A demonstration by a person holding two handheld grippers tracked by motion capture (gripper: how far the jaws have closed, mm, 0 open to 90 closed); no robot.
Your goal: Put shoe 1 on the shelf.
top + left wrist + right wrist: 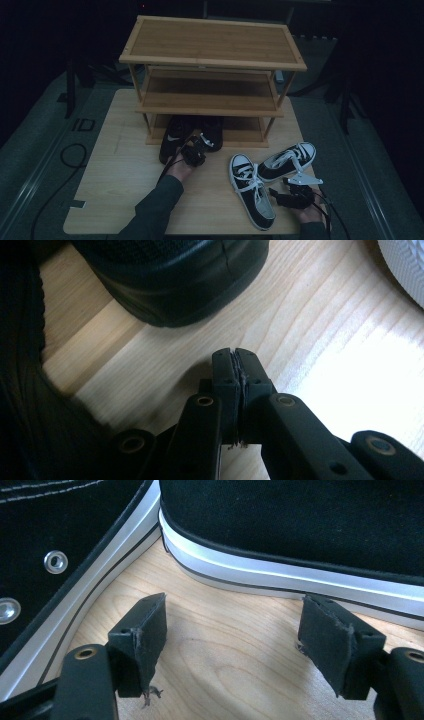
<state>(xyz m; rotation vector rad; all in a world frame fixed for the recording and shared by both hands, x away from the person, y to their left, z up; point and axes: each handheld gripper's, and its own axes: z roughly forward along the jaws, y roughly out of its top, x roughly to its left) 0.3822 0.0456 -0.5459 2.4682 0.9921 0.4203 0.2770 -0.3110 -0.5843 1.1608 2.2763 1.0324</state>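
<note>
Two black shoes sit on our rack's bottom shelf; left gripper fingers closed empty, right gripper fingers open beside sneakers.

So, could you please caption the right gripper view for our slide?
Open right claw resting on the wooden table, facing two black canvas sneakers with white soles.

The letters "ID" are read on the grey floor left of the table, well to the left of the left gripper. A white swoosh mark is seen on the black shoe just beside that gripper.
</note>
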